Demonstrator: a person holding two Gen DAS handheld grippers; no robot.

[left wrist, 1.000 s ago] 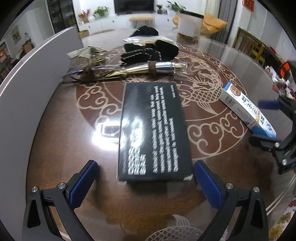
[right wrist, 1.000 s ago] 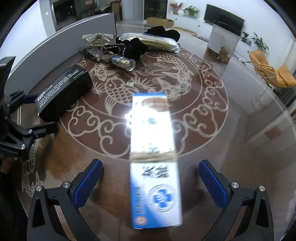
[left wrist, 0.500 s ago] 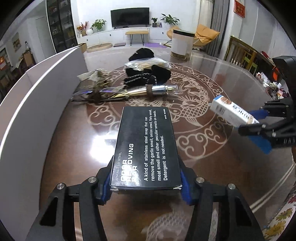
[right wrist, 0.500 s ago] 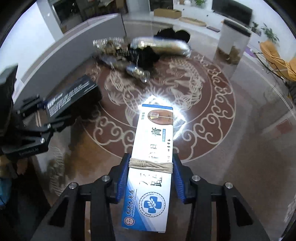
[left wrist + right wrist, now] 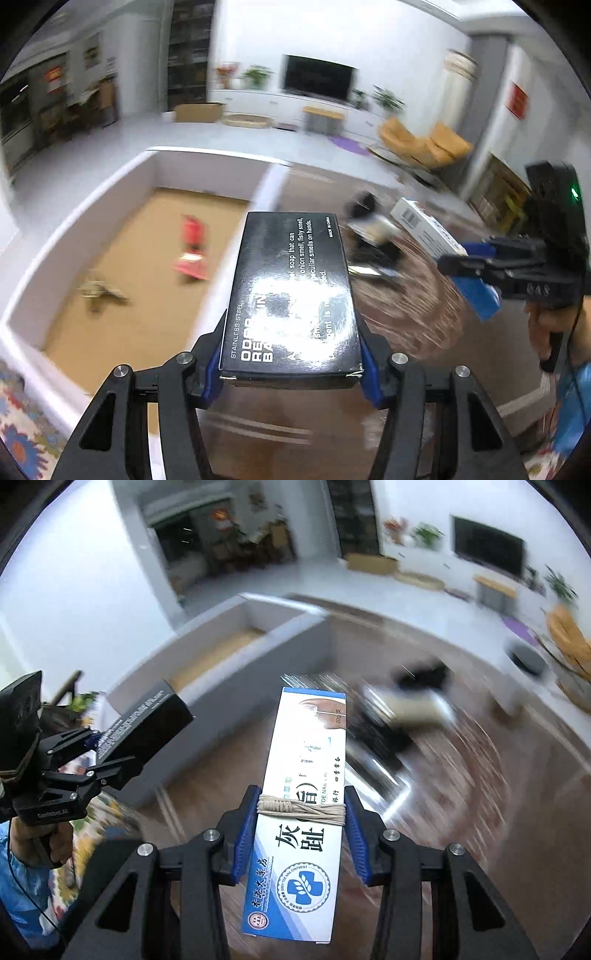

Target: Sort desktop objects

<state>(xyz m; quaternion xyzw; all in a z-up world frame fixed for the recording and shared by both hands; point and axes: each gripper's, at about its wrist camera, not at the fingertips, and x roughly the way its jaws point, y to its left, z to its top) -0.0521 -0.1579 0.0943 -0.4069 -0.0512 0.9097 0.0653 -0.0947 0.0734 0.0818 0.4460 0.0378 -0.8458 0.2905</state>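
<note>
My left gripper [image 5: 291, 363] clamps the black soap box [image 5: 291, 291], right gripper [image 5: 301, 840] clamps the ointment carton [image 5: 301, 823]; I should clear the grey bin's wall [image 5: 255, 206] before releasing.

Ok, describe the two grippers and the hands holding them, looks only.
Both are black skeletal frames with triangular cut-outs and silver screws. The left gripper and right gripper carry blue ribbed pads. The left one bears white lettering on its body, with a black cable below. A bare hand grips its handle, blue sleeve beneath.
</note>
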